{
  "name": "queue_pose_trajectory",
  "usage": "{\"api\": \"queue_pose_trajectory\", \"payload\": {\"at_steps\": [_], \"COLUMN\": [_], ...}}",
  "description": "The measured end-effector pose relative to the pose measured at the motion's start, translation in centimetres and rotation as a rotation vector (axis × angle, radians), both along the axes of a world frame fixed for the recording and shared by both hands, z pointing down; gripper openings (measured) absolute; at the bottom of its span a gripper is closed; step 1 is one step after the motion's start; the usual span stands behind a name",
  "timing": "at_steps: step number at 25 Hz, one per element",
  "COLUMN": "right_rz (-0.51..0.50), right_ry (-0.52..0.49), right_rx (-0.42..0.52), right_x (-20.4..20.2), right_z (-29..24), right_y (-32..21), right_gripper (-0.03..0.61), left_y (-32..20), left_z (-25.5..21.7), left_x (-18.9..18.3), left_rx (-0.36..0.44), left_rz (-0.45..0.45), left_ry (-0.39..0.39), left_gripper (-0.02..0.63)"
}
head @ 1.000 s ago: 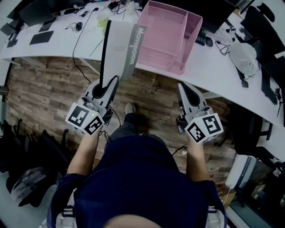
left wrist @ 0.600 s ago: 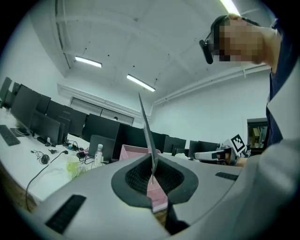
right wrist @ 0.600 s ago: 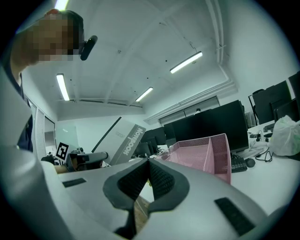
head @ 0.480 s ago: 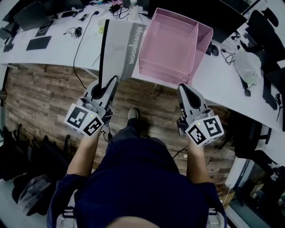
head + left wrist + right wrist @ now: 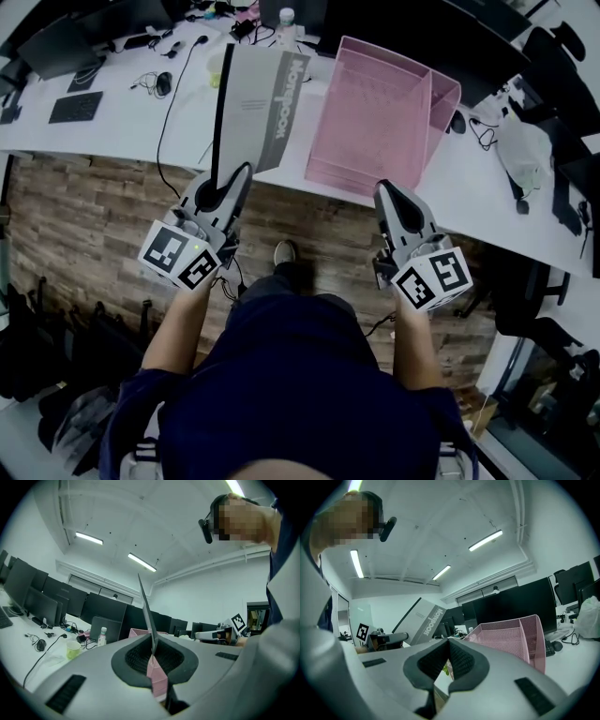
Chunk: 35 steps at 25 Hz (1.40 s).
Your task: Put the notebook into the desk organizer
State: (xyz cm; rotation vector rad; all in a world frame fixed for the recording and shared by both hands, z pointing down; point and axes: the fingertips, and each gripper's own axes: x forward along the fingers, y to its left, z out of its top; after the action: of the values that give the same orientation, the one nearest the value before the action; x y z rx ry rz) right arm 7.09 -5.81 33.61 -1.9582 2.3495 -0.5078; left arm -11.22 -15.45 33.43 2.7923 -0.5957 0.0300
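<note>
My left gripper (image 5: 238, 171) clamps the notebook (image 5: 253, 98) by its near edge; stiff, probably top-heavy. My right gripper (image 5: 383, 188) is closed, empty.

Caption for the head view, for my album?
Left gripper grips a grey notebook beside the pink desk organizer; right gripper shut, empty.

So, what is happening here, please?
A person holds a claw in each hand. The left claw is shut on the lower edge of the grey notebook and holds it upright by the white desk. The pink mesh organizer stands on that desk, to the notebook's right. The right claw is shut on nothing. The notebook is not in the organizer yet.
</note>
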Motion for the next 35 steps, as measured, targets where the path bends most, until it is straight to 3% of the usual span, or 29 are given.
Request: {"api": "queue_pose_trajectory", "payload": {"at_steps": [19, 29, 35], "right_rz": [0.047, -0.022, -0.093], "right_ry": [0.012, -0.015, -0.04], "right_rx": [-0.001, 0.023, 0.035], "right_x": [1.2, 3.8, 6.7], "right_z": [-0.8, -0.8, -0.7], "right_y": [-3.2, -4.5, -5.5], "right_gripper": [0.005, 0.005, 0.005], "left_y": [-4.1, -3.6, -3.2], "left_z": [-2.2, -3.1, -2.6], "left_x": [3.1, 6.1, 9.5], "left_rx": [0.024, 0.022, -0.011], "left_rz": [0.075, 0.042, 0.016], "left_ry": [0.058, 0.034, -0.025], "left_gripper": [0.034, 0.035, 0.035]}}
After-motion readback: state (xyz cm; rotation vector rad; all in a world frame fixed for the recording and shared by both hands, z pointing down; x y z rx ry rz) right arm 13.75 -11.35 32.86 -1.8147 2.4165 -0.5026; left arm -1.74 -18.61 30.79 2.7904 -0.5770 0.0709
